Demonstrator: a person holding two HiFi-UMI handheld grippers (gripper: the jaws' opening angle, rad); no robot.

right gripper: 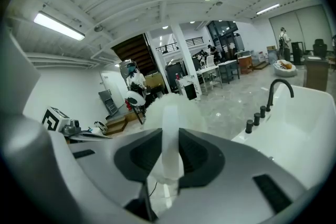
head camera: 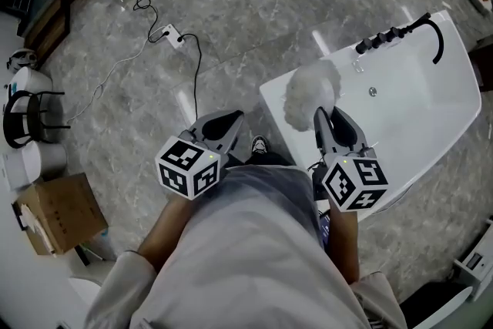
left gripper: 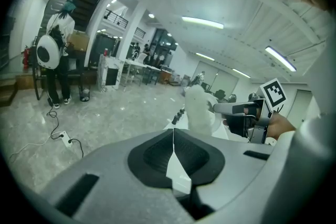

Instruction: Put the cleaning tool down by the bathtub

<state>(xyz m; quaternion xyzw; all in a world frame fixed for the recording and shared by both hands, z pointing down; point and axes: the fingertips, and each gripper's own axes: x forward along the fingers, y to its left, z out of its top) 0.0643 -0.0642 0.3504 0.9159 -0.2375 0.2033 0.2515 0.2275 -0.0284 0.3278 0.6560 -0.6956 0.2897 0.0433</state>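
Note:
The cleaning tool is a white fluffy duster on a pale handle. My right gripper is shut on that handle, and the fluffy head sticks out past the jaws, above the near left corner of the white bathtub. My left gripper hangs over the grey floor to the left of the tub, jaws shut with nothing between them. In the left gripper view the duster and the right gripper show to the right.
A black faucet and knobs line the tub's far rim. A power strip with black cables lies on the marble floor. A cardboard box and a stool stand at the left. A person stands far off.

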